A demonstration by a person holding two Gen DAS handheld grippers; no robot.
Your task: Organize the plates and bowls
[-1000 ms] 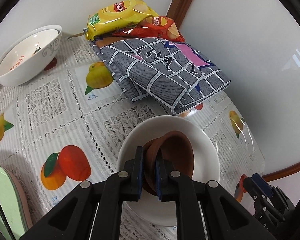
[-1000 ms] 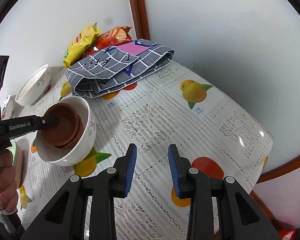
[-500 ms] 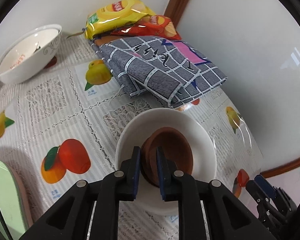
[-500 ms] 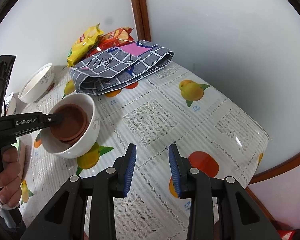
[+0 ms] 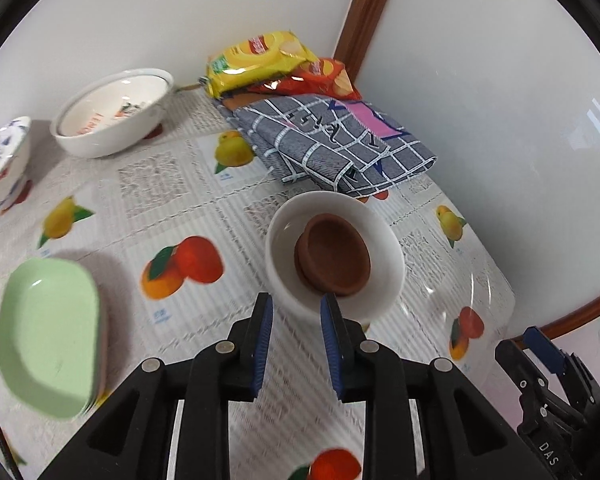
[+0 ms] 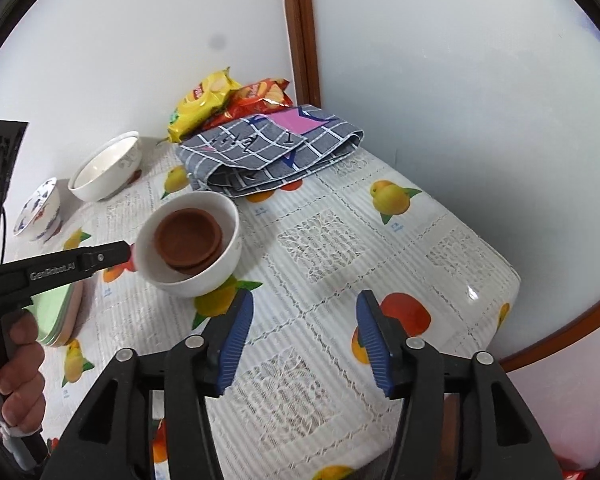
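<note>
Two brown bowls (image 5: 332,258) (image 6: 188,236) sit nested inside a white bowl (image 5: 284,248) (image 6: 220,272) on the fruit-print tablecloth. My left gripper (image 5: 296,312) hovers just short of the white bowl's near rim. Its jaws are opening, and nothing is pinched between the blue pads. In the right wrist view the left gripper (image 6: 128,250) ends beside the white bowl's left rim, with a hand on its grip. My right gripper (image 6: 306,320) hangs over bare cloth to the right of the white bowl. Its jaws are opening and hold nothing.
A big white bowl (image 5: 112,120) and a small blue-patterned bowl (image 5: 4,160) stand at the back left by the wall. Stacked green plates (image 5: 48,340) lie at the left. A folded checked cloth (image 5: 332,148) and snack bags (image 5: 260,60) fill the far corner. The table edge (image 6: 512,280) runs along the right.
My left gripper let go of the brown bowl's rim and drew back and up, so more of the table shows. The right gripper's jaws spread much wider and it rose a little.
</note>
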